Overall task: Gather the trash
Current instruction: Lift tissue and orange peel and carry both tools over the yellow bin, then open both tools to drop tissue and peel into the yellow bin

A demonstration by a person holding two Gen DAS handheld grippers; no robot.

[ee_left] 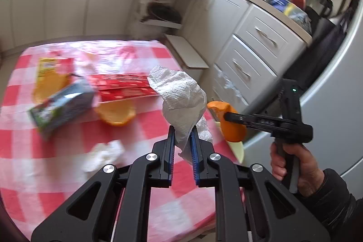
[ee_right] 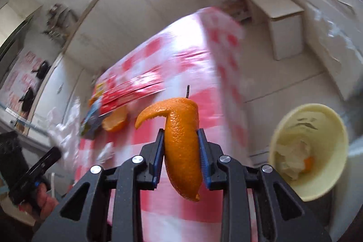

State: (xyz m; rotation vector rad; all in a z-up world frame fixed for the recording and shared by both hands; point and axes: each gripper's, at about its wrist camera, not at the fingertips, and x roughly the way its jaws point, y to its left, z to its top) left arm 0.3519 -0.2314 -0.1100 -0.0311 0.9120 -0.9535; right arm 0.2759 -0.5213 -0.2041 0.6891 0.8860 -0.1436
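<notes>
Left gripper [ee_left: 182, 128]: pinching a crumpled paper towel [ee_left: 179, 94]; towel stands up and away from the jaws, above the checked tablecloth [ee_left: 68, 151]
Right gripper [ee_right: 181, 135]: pinching an orange peel [ee_right: 181, 146]; long axis along the fingers, curled tip hooking left
Bin [ee_right: 335, 162]: cream, lower right, beside the table; paper and peel inside

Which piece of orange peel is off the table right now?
The long curved orange peel clamped in the right tool; the cup-shaped peel lies on the checked tablecloth.

Two crumpled paper towels [ee_left: 181, 94] [ee_left: 103, 157], three pieces of orange peel [ee_left: 233, 123] [ee_left: 115, 113] [ee_left: 48, 87], one juice carton [ee_left: 61, 106], one red box [ee_left: 122, 87] (flattened), and one pale yellow bin [ee_right: 310, 151].
</notes>
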